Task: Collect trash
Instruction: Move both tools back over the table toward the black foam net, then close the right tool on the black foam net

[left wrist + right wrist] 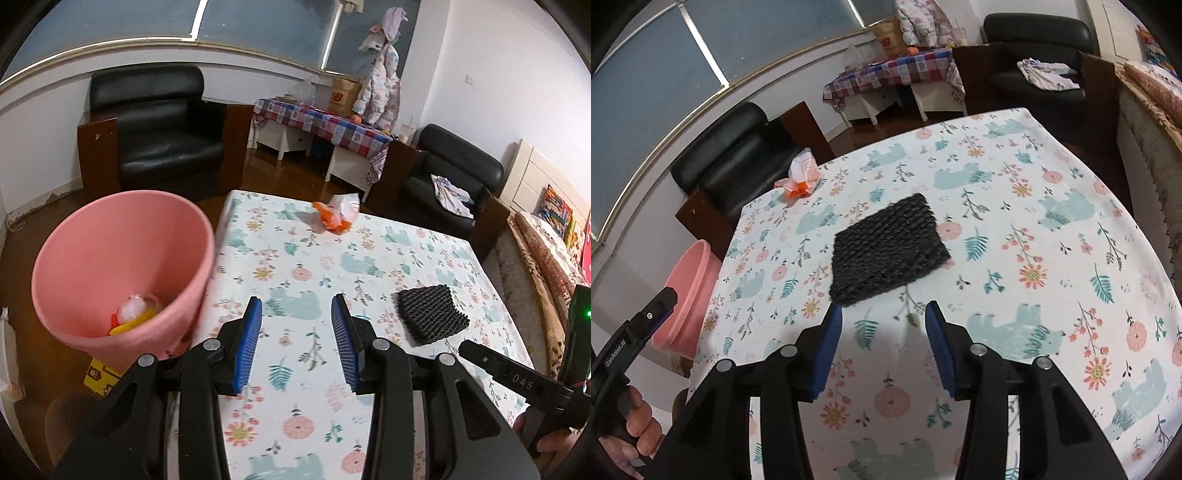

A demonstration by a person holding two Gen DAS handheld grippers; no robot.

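A pink bin (110,258) stands on the floor against the table's left edge, with yellow and clear trash (135,314) at its bottom. My left gripper (296,301) hovers open over the floral tablecloth (406,258), nothing between its blue pads. A black ridged foam pad (888,247) lies mid-table, just beyond the tips of my right gripper (883,308), which is open and holds nothing. The same foam pad (432,314) shows to the right in the left wrist view. A crumpled orange and white wrapper (338,214) sits at the table's far edge, and the wrapper (801,179) shows far left in the right wrist view.
A black armchair (159,125) stands behind the bin, a second armchair (450,177) past the table's far right corner. A side table with a checked cloth (325,122) is by the window. A bed (546,236) runs along the right. A yellow box (98,376) lies under the bin.
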